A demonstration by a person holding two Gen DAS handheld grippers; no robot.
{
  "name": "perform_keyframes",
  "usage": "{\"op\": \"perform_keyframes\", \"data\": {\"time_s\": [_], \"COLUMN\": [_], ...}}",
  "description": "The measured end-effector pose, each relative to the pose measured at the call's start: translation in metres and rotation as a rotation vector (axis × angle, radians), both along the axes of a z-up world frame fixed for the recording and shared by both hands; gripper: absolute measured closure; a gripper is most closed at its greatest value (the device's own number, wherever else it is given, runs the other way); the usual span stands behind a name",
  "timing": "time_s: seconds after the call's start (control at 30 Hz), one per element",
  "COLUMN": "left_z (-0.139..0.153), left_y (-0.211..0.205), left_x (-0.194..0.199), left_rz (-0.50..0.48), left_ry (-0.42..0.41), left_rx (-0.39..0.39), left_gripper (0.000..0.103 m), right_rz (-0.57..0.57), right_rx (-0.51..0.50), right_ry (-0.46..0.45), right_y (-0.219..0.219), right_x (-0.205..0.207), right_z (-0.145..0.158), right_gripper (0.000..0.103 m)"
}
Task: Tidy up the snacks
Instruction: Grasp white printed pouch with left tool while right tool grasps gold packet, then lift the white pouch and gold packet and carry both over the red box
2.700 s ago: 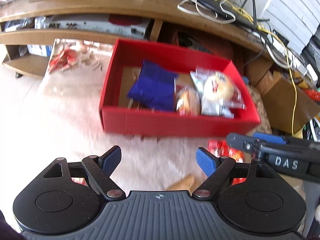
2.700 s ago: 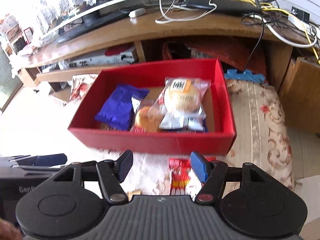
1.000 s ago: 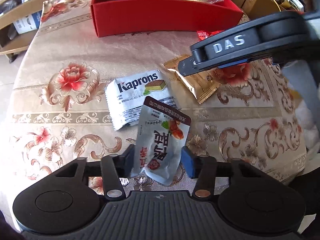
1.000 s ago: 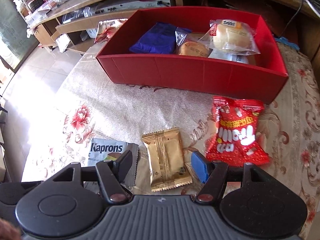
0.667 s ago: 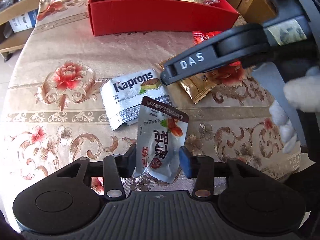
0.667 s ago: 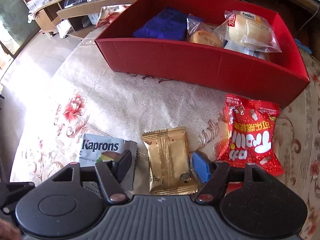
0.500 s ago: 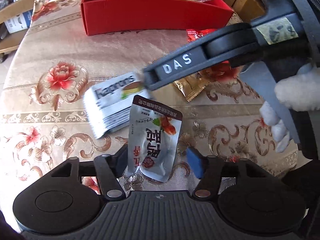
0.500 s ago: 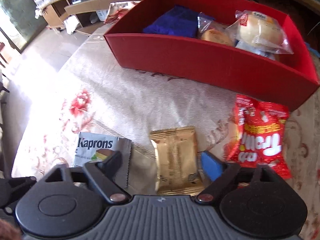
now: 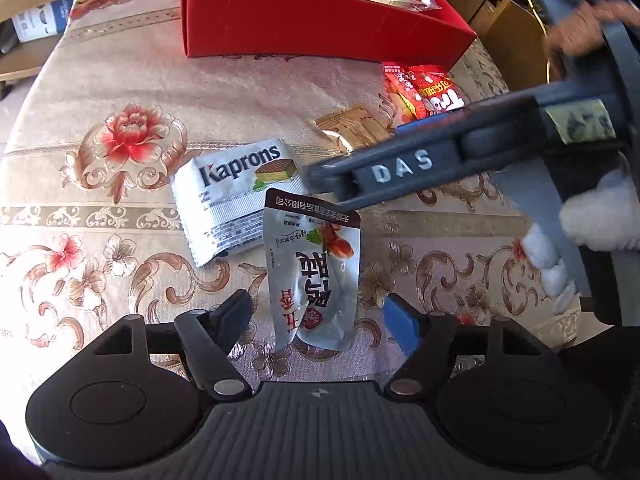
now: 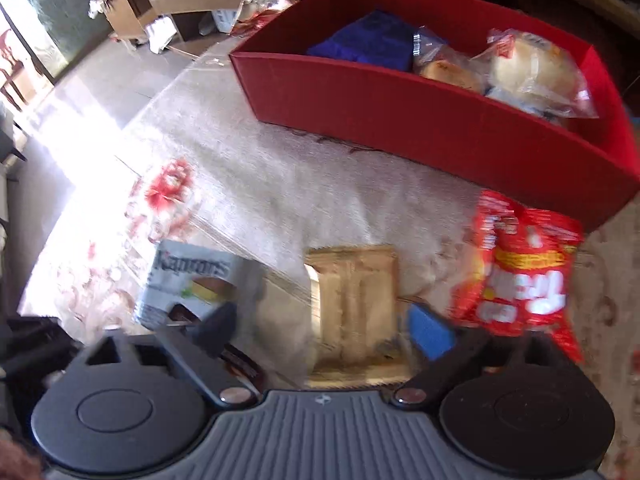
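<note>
Red box (image 9: pixel 320 36) already holds blue packet (image 10: pixel 368 40) and buns (image 10: pixel 532 68). Four packets left on tablecloth (image 9: pixel 100 80): silver pouch (image 9: pixel 316 268) between my open left claw (image 9: pixel 320 316), wafer pack (image 9: pixel 236 192), gold packet (image 10: pixel 356 308) between open right claw (image 10: pixel 324 328), red bag (image 10: pixel 520 272).

Left wrist cam: low over the worktop (image 9: pixel 248 80), looking forward and down past its own tool (image 9: pixel 320 316), close range. Right wrist cam: similar height, further right, blurred. Both share the red box (image 9: pixel 312 28), Kaprons pack (image 9: pixel 236 188), gold packet (image 10: pixel 356 308) and red bag (image 10: pixel 524 272).
</note>
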State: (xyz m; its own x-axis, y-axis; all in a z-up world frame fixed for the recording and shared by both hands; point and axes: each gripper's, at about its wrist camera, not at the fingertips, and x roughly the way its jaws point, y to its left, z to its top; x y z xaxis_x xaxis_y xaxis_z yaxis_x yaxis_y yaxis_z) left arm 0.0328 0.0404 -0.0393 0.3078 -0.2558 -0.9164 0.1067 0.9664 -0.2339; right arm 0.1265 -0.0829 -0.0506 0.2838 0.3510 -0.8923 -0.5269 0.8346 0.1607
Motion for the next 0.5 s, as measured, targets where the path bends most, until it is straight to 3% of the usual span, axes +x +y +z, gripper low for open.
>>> {"op": "perform_keyframes", "data": {"time_s": [0.03, 0.13, 0.2, 0.33, 0.43, 0.5], "left_z": [0.001, 0.003, 0.002, -0.004, -0.003, -0.003], "left_y": [0.001, -0.001, -0.008, -0.021, -0.026, -0.026], "left_x": [0.000, 0.000, 0.001, 0.002, 0.001, 0.001], "left_rz": [0.002, 0.001, -0.011, -0.041, -0.041, -0.033], "left_ry": [0.001, 0.001, 0.003, -0.011, -0.027, -0.036], "left_rx": [-0.001, 0.003, 0.024, 0.099, 0.155, 0.163], "left_gripper": [0.024, 0.022, 0.016, 0.016, 0.027, 0.045], "right_rz": [-0.002, -0.014, -0.014, -0.026, -0.037, -0.043], "right_rx": [-0.024, -0.050, -0.047, -0.032, -0.017, -0.001], "right_ry": [-0.020, -0.037, -0.035, -0.032, -0.020, -0.016], "right_y": [-0.003, -0.011, -0.016, -0.029, -0.036, -0.042], "right_x": [-0.002, -0.006, -0.011, -0.017, -0.018, -0.020], "right_z": [0.001, 0.003, 0.005, 0.007, 0.010, 0.013], "right_gripper": [0.045, 0.057, 0.059, 0.062, 0.063, 0.063]}}
